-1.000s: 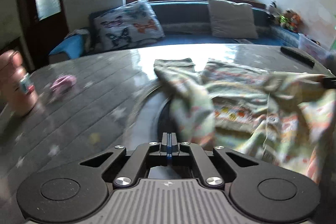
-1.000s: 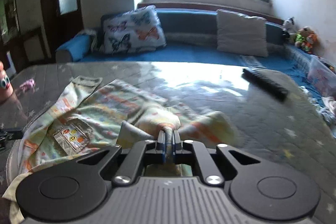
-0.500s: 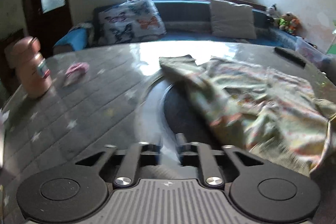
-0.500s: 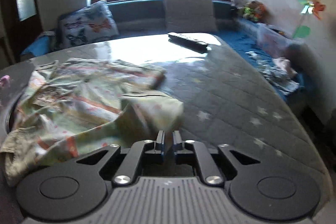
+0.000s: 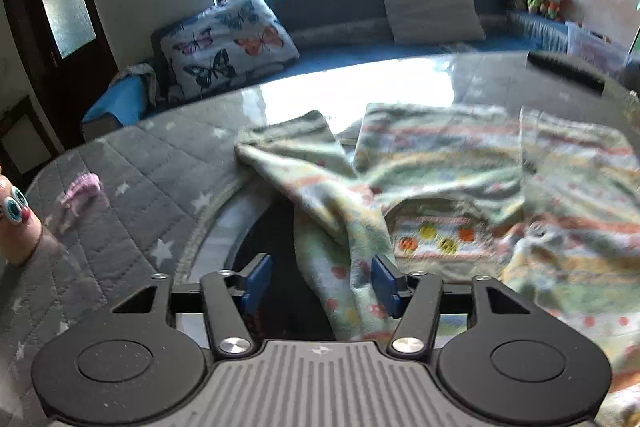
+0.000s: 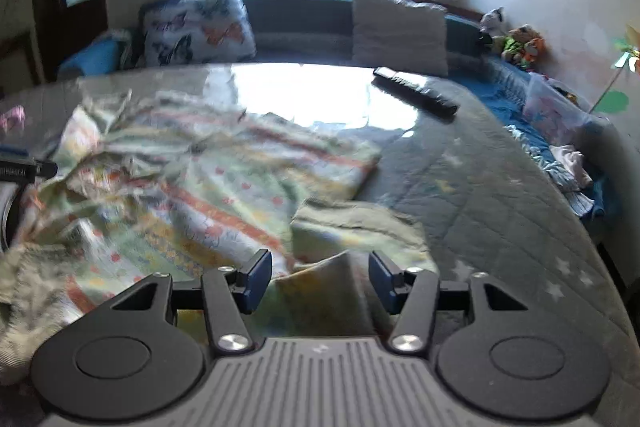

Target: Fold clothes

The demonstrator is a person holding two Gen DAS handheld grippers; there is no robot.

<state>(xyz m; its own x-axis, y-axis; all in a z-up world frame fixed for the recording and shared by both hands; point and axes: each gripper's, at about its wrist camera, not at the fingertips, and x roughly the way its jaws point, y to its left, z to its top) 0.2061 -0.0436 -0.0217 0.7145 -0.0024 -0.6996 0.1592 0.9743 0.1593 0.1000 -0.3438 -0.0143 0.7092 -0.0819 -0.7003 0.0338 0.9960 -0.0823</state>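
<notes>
Black gripper (image 5: 320, 279) – blue-padded fingers (image 5: 258, 277), silver screws

Garment (image 5: 448, 179): soft printed cloth, matt, slightly fuzzy like fleece, creased. Table cover (image 5: 132, 195): grey quilted fabric with stitched lines and star print, under a clear glossy film that mirrors the window glare. Left gripper (image 5: 320, 283) and right gripper (image 6: 318, 277): matt black plastic linkage, bright metal screw heads, smooth blue pads, ribbed grey plastic housing. Remote control (image 6: 416, 95): matt black plastic. Butterfly cushion (image 5: 228, 47): smooth printed fabric. Plain cushion (image 6: 400, 31): coarse woven cloth. Door (image 5: 48, 27): dark wood, frosted glass pane.
</notes>
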